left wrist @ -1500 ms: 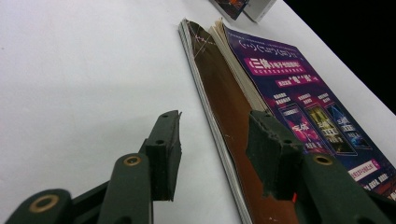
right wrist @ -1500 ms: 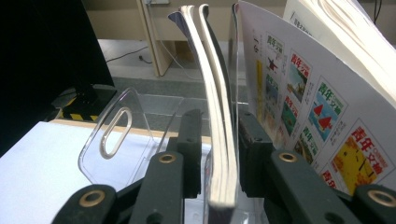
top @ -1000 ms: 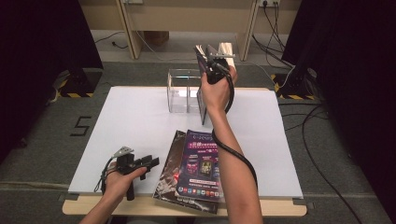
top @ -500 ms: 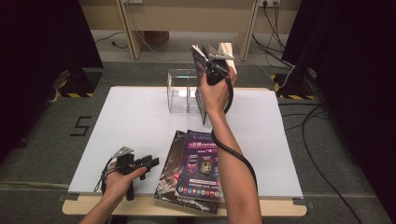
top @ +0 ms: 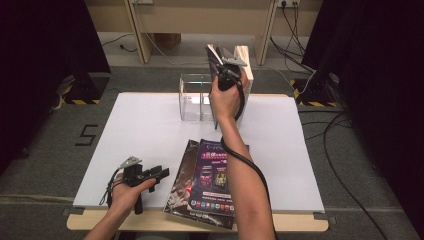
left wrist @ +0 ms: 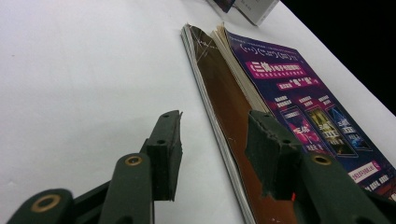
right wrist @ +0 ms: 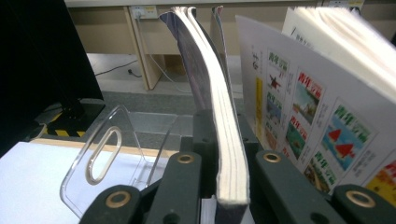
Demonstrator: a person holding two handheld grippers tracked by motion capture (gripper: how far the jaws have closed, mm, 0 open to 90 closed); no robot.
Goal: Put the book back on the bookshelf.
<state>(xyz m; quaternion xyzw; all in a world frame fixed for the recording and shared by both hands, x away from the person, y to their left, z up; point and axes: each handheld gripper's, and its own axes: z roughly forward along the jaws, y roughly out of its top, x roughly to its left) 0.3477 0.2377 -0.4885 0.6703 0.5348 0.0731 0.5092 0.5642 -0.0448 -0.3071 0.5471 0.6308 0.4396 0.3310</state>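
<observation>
My right gripper (top: 226,75) is raised over the table's far side, shut on a thick magazine (top: 214,62) held upright by its edge. Its jaws have just been closing on that magazine (right wrist: 219,116), which stands between the right gripper's pads (right wrist: 226,137). Just below and left of it stands a clear acrylic holder (top: 192,97), also seen as a clear acrylic holder (right wrist: 109,158). My left gripper (top: 159,175) rests open near the front edge, with my left gripper (left wrist: 212,144) pointing along the spine of a brown magazine (left wrist: 229,107).
A white magazine (top: 246,70) with small pictures (right wrist: 317,107) stands upright right of the held one. Two magazines lie stacked at the front middle, a purple one (top: 216,175) on top. The white table (top: 140,125) has dark floor and cables around it.
The top of the held magazine has leaned slightly to the left with the right hand. The left gripper has stayed where it was.
</observation>
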